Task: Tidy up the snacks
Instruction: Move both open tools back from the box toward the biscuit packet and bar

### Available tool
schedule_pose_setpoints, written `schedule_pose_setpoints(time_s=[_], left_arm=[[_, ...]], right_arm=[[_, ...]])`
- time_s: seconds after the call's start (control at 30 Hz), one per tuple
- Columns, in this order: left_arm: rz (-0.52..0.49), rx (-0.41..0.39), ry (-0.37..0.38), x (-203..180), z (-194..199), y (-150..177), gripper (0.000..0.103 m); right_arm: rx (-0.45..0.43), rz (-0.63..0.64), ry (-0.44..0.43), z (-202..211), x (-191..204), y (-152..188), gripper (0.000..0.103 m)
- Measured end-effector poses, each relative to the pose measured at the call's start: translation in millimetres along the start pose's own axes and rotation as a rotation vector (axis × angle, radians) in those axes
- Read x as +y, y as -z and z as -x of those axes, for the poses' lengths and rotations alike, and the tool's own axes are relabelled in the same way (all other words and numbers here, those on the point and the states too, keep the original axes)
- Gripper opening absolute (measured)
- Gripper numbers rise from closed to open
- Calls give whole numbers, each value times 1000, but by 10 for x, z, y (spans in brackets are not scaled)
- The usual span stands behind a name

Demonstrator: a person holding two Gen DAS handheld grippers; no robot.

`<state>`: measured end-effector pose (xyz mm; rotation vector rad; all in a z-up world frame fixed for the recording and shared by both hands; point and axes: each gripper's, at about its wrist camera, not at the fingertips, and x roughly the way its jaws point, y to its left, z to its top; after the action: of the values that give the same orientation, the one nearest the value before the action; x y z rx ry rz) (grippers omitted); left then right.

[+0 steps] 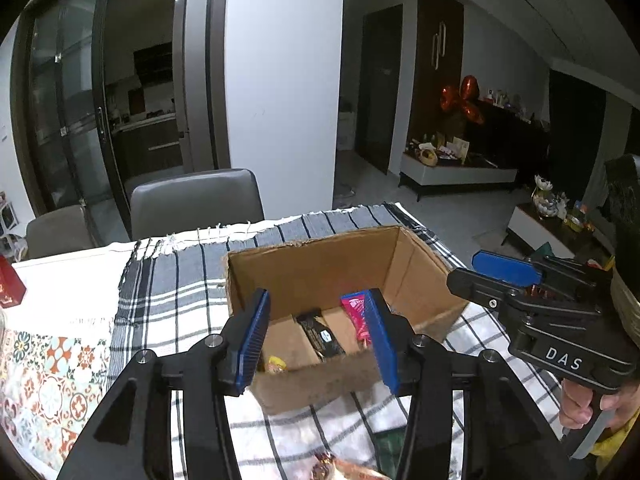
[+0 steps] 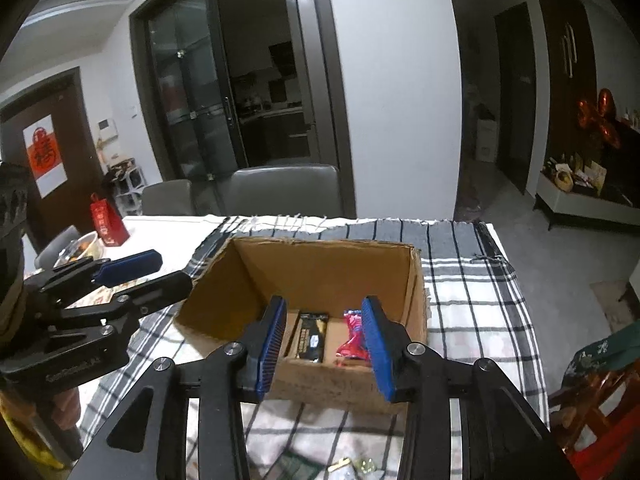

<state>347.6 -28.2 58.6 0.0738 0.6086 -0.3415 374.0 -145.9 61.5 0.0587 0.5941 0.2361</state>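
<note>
An open cardboard box (image 1: 320,272) (image 2: 320,268) stands on the checked cloth. Inside lie a black snack bar (image 1: 320,334) (image 2: 312,336), a pink-red wrapped snack (image 1: 356,312) (image 2: 352,336) and a yellow packet (image 1: 276,364). My left gripper (image 1: 316,344) is open and empty, held above the box's near wall. My right gripper (image 2: 324,344) is open and empty, also just before the box; it shows at the right of the left wrist view (image 1: 496,280). The left gripper shows at the left of the right wrist view (image 2: 152,276). More wrapped snacks (image 1: 340,468) (image 2: 352,468) lie on the cloth beneath the grippers.
The checked cloth (image 2: 472,272) covers the table's right half; a patterned mat (image 1: 52,384) lies left. A red box (image 2: 108,220) and a glass bowl (image 2: 80,246) stand far left. Two grey chairs (image 1: 196,200) stand behind the table.
</note>
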Motion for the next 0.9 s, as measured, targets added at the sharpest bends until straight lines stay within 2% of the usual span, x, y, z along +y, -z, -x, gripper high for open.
schedule_pose_setpoints(time_s=[0.43,0.73,0.9], left_arm=[[-30,-37,5,-145,567,345,51],[-56,-36,-11,-241,798,666,53],[-78,-24,-30,-307,872,864,56]], right_arm=[[-49,55,-40,536,258,318,40],[-19,110,-49,740,395,634,40],[30,115,-57,748,393,824,40]])
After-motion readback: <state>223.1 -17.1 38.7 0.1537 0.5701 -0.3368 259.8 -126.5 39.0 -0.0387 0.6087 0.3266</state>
